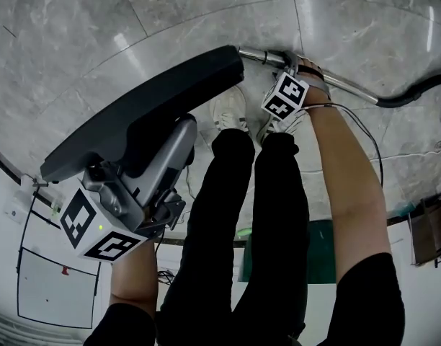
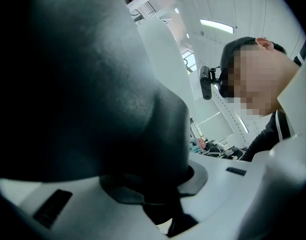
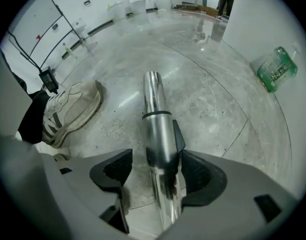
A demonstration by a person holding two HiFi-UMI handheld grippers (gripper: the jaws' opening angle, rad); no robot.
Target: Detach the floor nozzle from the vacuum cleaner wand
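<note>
Nozzle/wand state: the nozzle (image 1: 141,110) is already off the wand (image 3: 155,119). The wand's open end shows bare ahead of the right hand-held gripper (image 3: 158,169), with only floor (image 3: 208,89) beyond it.

Left hand-held gripper (image 1: 152,168): clamped on the nozzle at a mid opening. The dark body fills the space between its jaws and runs on ahead of it, clear of the floor.

Right hand-held gripper: points down, jaws wide. The wand lies on the floor between them. It is against the right pad, and there is a gap to the left pad, so no grip.

Also noted: a shoe (image 3: 73,109) left of the right hand-held gripper; the hose (image 1: 415,92) trails off behind it.

Handling (judgement):
- Nozzle: rigid plastic, long and bulky, probably light for its size. Smooth curved shell, so it may twist in the pads. Best held near the thick neck, not the thin end.
- Wand: stiff polished metal, slick and round, apt to roll on stone. Grip squarely across the tube, just behind the black collar.
</note>
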